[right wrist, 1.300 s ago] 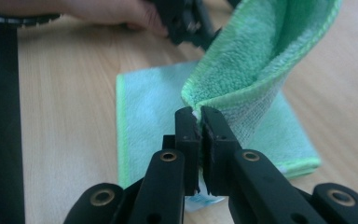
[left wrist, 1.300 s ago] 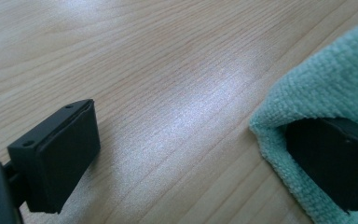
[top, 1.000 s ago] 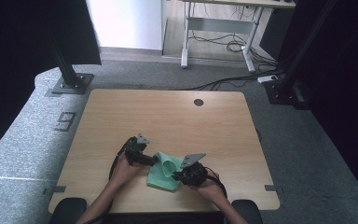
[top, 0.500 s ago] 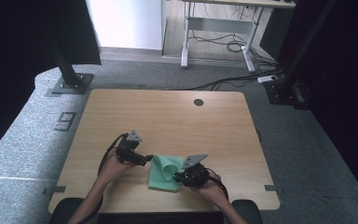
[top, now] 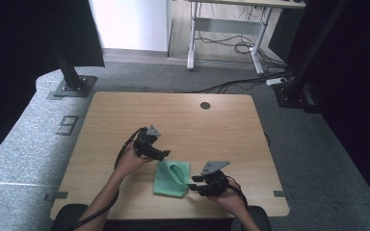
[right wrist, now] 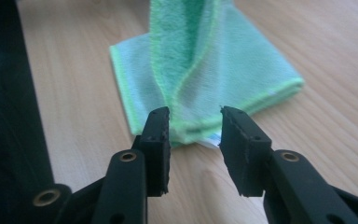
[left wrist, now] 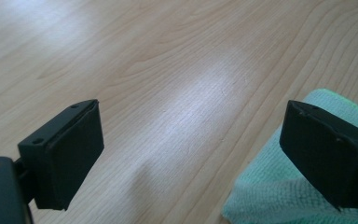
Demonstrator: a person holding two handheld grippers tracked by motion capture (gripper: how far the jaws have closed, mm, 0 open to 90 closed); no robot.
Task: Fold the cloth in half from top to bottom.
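Green microfibre cloth (top: 172, 179) lies folded near the desk's (top: 183, 115) front edge.
My right claw (right wrist: 195, 128), just loosened, brackets its near corner without pinching; my left claw (left wrist: 191, 154) hangs spread beside it.

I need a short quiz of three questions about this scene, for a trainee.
1. What colour is the cloth?
2. True or false: the left hand-held gripper has its jaws wide apart over the table.
3. Is the right hand-held gripper clamping the cloth? A yes, B no.

Key:
1. Green.
2. True.
3. B; its jaws have just been opening, and the cloth's corner lies between them, unpressed.
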